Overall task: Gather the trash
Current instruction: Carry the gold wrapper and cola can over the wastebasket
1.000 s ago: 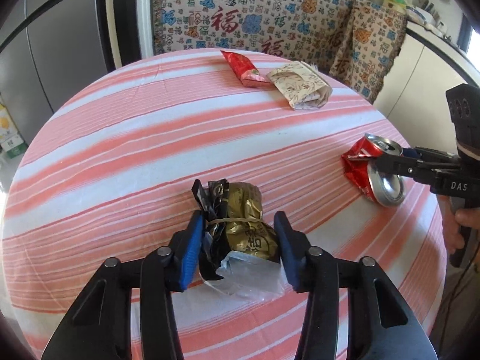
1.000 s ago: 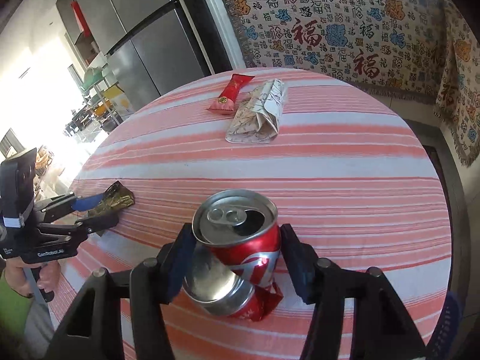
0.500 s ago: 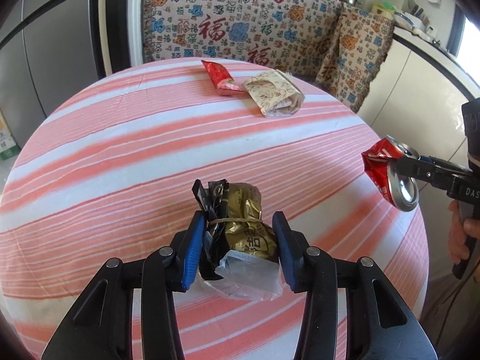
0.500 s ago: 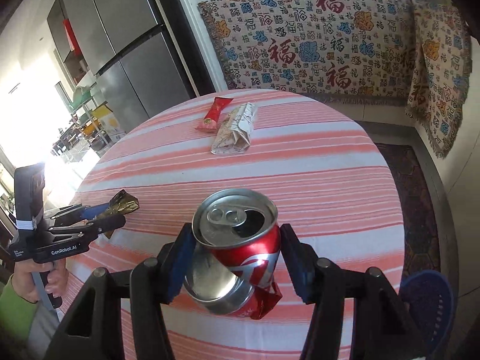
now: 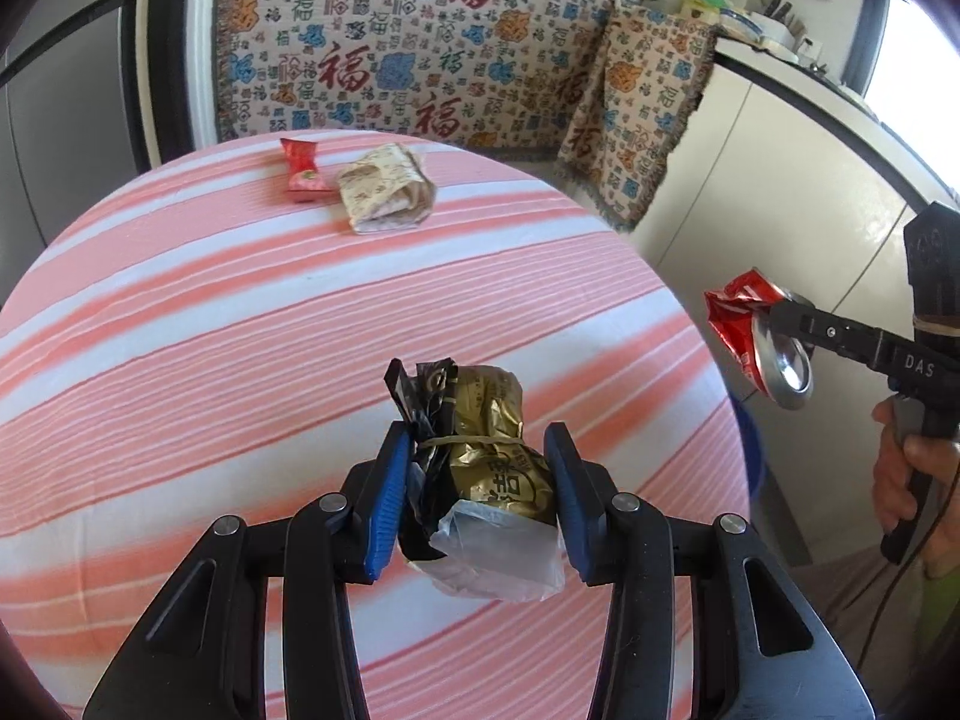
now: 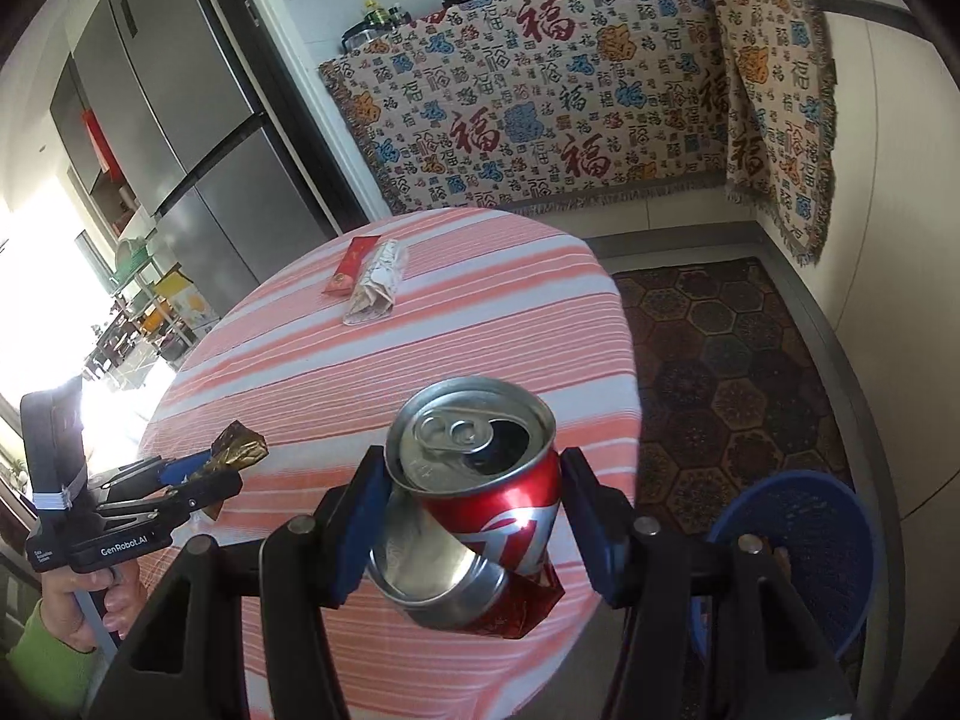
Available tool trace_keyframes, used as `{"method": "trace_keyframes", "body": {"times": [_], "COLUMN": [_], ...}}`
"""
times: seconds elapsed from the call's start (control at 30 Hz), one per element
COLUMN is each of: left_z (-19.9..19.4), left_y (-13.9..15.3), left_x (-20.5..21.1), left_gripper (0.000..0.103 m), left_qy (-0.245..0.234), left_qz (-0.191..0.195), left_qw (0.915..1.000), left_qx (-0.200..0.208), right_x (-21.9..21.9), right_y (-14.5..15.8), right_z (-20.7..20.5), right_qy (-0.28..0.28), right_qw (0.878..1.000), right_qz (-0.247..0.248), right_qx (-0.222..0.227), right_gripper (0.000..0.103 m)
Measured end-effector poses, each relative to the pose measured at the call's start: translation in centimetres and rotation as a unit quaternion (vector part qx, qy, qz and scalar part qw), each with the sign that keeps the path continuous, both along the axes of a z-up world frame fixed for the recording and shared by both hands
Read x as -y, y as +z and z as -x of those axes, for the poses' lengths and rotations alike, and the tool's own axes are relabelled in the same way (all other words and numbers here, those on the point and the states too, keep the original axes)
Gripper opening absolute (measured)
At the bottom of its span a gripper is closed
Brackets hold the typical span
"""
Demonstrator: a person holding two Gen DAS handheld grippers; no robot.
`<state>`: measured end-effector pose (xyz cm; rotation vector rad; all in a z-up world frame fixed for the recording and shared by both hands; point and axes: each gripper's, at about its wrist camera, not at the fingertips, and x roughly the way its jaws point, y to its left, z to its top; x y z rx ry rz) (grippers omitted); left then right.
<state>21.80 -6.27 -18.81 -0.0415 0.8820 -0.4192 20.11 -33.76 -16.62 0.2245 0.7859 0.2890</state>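
While my right gripper (image 6: 474, 510) pinches the crushed can (image 6: 468, 498) beyond the table's edge, toward the blue basket (image 6: 804, 534), my left gripper (image 5: 480, 498) clamps the gold wrapper (image 5: 486, 456) above the table (image 5: 180, 330).

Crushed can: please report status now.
Right gripper shut on crushed can, off table. Left gripper shut on gold wrapper. Blue basket unobstructed.

Round table (image 6: 420, 372) w/ pink-white striped cloth. Patterned throw (image 6: 540, 120) over counter behind. Steel fridge (image 6: 174, 138) at left. Hexagon-print rug (image 6: 732, 372) on floor. Bright daylight from window (image 5: 912, 54).
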Motion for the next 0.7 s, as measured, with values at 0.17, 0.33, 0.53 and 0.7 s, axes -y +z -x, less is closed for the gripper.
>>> {"method": "trace_keyframes", "body": {"times": [0.17, 0.33, 0.53, 0.7], "left_z": [1.1, 1.8, 2.0, 1.8], "left_y": [2.1, 3.5, 3.6, 2.3], "left_x": [5.6, 12.1, 20.0, 24.9], "left_gripper": [0.046, 0.046, 0.046, 0.046], "left_qy": [-0.039, -0.085, -0.131, -0.146], "left_qz": [0.014, 0.028, 0.033, 0.033], "left_qw": [0.9991, 0.9959, 0.9907, 0.9887], "left_qx": [0.010, 0.017, 0.012, 0.004], "right_x": [4.8, 10.5, 15.9, 19.7], "right_y": [0.2, -0.2, -0.3, -1.4], "right_z": [1.9, 3.3, 4.1, 3.9], "right_qy": [-0.043, -0.106, -0.162, -0.197], "right_qw": [0.999, 0.994, 0.987, 0.979], "right_qz": [0.005, 0.006, 0.016, 0.044], "right_qx": [0.008, 0.003, 0.007, -0.001], "right_gripper": [0.058, 0.058, 0.058, 0.058]}}
